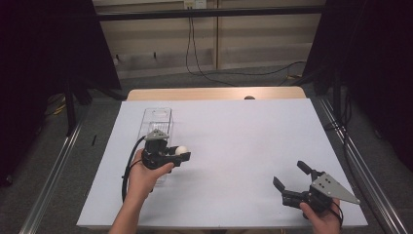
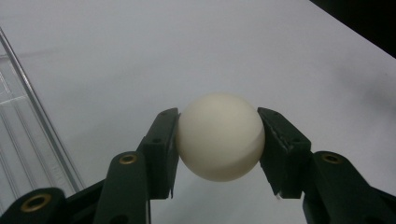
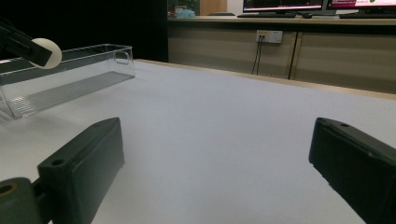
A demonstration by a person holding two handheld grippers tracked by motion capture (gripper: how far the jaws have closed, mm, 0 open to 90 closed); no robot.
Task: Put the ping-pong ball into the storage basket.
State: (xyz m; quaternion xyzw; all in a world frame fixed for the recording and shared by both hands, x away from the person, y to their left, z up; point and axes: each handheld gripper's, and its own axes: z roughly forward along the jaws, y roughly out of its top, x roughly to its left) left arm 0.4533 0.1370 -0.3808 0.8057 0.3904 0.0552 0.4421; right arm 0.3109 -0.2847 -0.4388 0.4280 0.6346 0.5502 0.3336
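We see the left gripper (image 1: 181, 155) clamped on a cream-white ball (image 2: 220, 136) — both black pads press against its sides, and the ball sits between them clear of the table. In the high view the ball (image 1: 181, 150) hangs over the white table top (image 1: 243, 146), just beside the right long wall of a clear plastic box (image 1: 157, 117) that lies lengthwise on the left half of the table. In the left gripper view, the edge of that box (image 2: 28, 140) shows at the left. The right gripper (image 1: 290, 179) rests low near the table's front right corner, well apart from the ball; its jaws stand wide open with nothing between them — in the right gripper view only bare table lies between the two black pads (image 3: 84, 158). From there we also see the ball (image 3: 46, 52) far off at the upper left, held in front of the box (image 3: 70, 79).
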